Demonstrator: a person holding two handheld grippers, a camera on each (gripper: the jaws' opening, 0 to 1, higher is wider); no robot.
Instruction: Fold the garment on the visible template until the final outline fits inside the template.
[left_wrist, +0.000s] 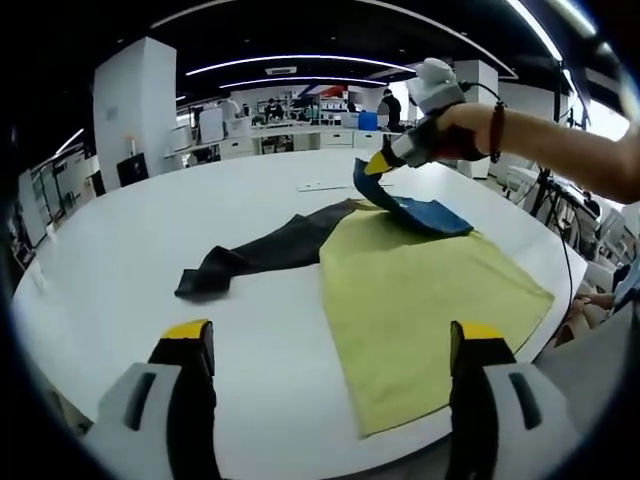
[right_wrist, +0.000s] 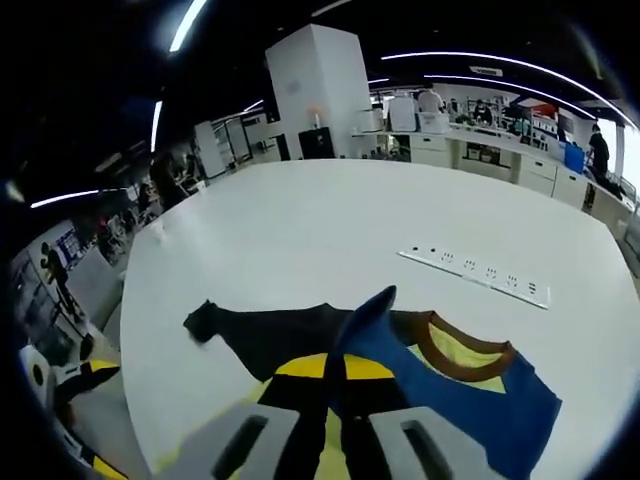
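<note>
A yellow-green template sheet (left_wrist: 420, 300) lies on the round white table (left_wrist: 150, 230). On its far edge rests the garment: a blue body (left_wrist: 432, 216) and a dark sleeve (left_wrist: 265, 250) trailing left onto the bare table. My right gripper (left_wrist: 380, 165), held in a person's hand, is shut on a blue edge and lifts it. In the right gripper view my right gripper (right_wrist: 328, 368) pinches a raised blue fold (right_wrist: 365, 315), beside the brown collar (right_wrist: 465, 358) and the dark sleeve (right_wrist: 265, 335). My left gripper (left_wrist: 332, 335) stands open near the table's front edge, nothing between its jaws.
A white power strip (right_wrist: 475, 270) lies flat on the table beyond the garment, also seen as a thin power strip (left_wrist: 320, 186). My left gripper (right_wrist: 85, 385) shows low at the left. Desks, a white pillar (right_wrist: 320, 95) and people stand far behind.
</note>
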